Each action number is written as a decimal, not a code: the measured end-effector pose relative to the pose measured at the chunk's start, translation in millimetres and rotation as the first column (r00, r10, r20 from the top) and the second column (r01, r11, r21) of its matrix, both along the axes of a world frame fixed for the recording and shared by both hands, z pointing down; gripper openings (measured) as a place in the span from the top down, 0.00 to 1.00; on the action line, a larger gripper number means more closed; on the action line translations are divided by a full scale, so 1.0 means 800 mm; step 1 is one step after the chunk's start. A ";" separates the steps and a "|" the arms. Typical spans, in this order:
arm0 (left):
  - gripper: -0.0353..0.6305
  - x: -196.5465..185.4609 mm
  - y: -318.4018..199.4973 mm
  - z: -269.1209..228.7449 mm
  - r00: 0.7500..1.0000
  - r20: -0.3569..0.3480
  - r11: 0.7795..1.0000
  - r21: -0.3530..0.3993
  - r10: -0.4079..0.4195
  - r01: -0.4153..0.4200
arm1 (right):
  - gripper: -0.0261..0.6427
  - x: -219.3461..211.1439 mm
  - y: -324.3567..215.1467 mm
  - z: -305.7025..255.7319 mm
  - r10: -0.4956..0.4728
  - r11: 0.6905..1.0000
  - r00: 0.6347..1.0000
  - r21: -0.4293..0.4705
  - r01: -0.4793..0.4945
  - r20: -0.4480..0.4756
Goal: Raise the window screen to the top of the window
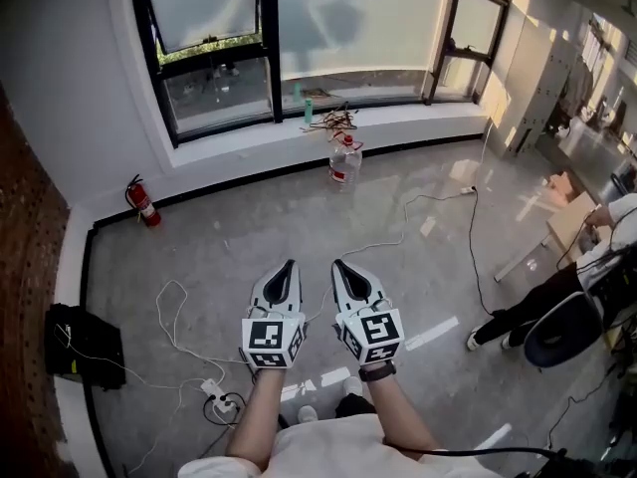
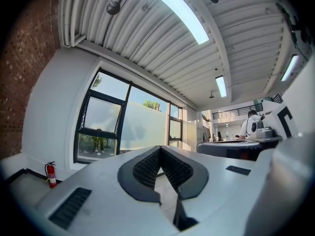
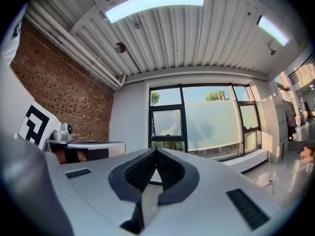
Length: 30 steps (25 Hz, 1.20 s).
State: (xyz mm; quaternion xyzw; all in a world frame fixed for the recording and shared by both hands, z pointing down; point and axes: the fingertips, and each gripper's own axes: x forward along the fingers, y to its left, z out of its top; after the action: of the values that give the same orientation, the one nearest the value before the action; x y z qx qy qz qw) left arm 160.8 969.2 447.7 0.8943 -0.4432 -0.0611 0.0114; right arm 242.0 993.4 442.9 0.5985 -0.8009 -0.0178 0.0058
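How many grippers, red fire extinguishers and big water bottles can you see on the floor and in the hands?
Grippers: 2, the left gripper and the right gripper
fire extinguisher: 1
big water bottle: 1
Total: 4

No words, brand names or numbers can be read anywhere. At lower centre of the head view, the marker cubes (image 1: pixel 272 344) on the left gripper (image 1: pixel 290 265) and right gripper (image 1: pixel 337 264) carry only black-and-white square patterns. Any label on the fire extinguisher (image 1: pixel 142 203), at left, is too small to read.
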 end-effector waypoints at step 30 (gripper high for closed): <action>0.94 0.015 -0.310 -0.011 0.950 -0.029 0.950 -0.027 -0.312 0.311 | 0.96 0.005 -0.359 -0.008 -0.378 0.926 0.925 0.016 0.377 0.047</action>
State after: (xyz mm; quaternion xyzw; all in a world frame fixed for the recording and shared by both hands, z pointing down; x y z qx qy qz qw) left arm 172.8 720.9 439.3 0.8119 -0.5791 -0.0720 0.0189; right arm 245.7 705.9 436.3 0.4335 -0.9009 -0.0067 -0.0194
